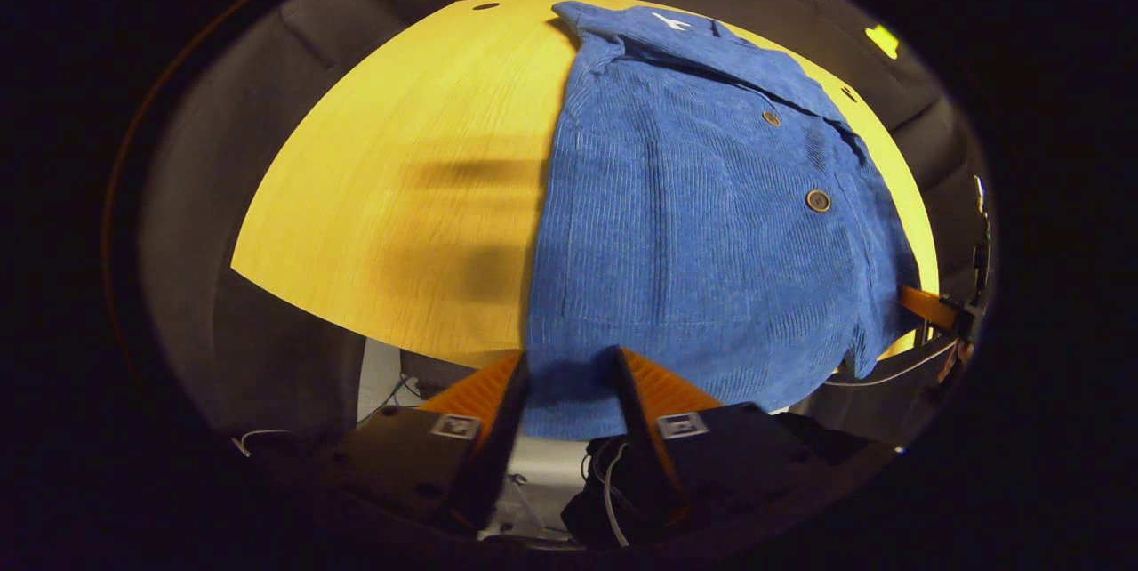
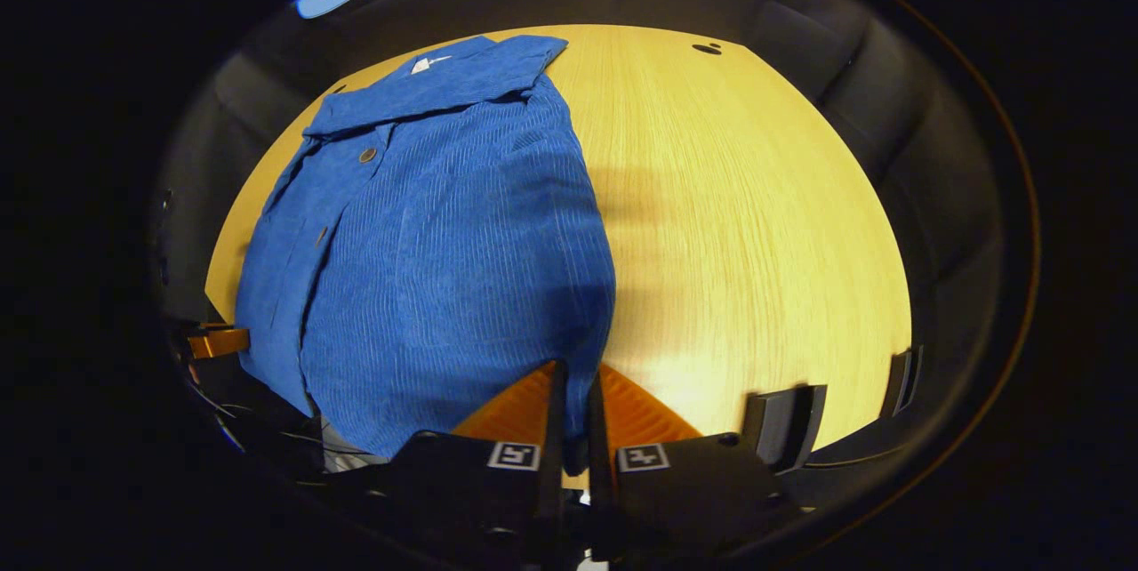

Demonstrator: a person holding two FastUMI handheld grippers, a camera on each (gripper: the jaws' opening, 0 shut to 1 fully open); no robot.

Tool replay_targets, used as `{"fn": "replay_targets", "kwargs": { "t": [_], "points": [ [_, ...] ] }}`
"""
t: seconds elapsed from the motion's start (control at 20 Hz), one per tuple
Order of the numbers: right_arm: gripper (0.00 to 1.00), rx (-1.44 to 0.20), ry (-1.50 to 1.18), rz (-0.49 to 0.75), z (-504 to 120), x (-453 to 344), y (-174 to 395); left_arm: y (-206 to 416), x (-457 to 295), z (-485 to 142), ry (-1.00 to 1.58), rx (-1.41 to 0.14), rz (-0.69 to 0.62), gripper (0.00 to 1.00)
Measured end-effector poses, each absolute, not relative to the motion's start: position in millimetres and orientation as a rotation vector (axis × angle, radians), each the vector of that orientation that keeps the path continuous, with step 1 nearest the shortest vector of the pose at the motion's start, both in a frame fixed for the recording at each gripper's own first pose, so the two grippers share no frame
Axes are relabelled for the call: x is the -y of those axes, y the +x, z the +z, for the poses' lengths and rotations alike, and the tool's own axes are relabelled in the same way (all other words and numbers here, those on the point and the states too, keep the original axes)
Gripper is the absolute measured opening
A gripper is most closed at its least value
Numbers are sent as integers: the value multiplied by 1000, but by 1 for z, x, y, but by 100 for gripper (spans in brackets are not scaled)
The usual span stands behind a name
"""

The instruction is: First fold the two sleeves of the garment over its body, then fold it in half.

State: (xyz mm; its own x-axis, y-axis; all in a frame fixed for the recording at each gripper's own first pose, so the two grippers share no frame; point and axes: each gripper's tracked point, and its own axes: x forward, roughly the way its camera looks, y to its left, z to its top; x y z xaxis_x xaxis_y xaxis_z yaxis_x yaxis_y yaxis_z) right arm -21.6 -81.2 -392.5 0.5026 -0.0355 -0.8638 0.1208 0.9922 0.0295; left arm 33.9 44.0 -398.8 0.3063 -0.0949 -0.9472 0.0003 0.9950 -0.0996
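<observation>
Left gripper view: blue corduroy shirt (image 1: 702, 224) lies flat on the yellow wood counter (image 1: 400, 197), collar (image 1: 685, 42) at the far end, hem hanging over the near edge. Both sleeves look already folded in over the body. Left tongs (image 1: 569, 384) apart, straddling the hem; can't tell if either finger touches the cloth. The other tongs' tip (image 1: 929, 309) shows at the shirt's far hem corner.

Right gripper view: shirt (image 2: 436, 233) on the left part of the counter (image 2: 756, 224), collar (image 2: 444, 77) far. Right tongs (image 2: 571, 402) nearly together, clamped on the near hem corner. The other tongs' tip (image 2: 218, 341) sits at the opposite hem corner.
</observation>
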Motion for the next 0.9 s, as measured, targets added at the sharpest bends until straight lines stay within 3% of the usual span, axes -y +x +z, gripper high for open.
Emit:
{"fn": "replay_targets", "kwargs": {
  "t": [0.15, 0.55, 0.9],
  "points": [
    [5, -1053, 71, -85, -393, 78, -21, 33, -37, -393, -165, -1278, -92, 1],
    [5, -1017, 92, -29, -363, 59, -14, 44, -36, -353, -166, -1224, -147, 0],
    [5, -774, 11, 97, -248, 14, 38, 87, -22, -257, -158, -1014, -228, 0]
  ]
}}
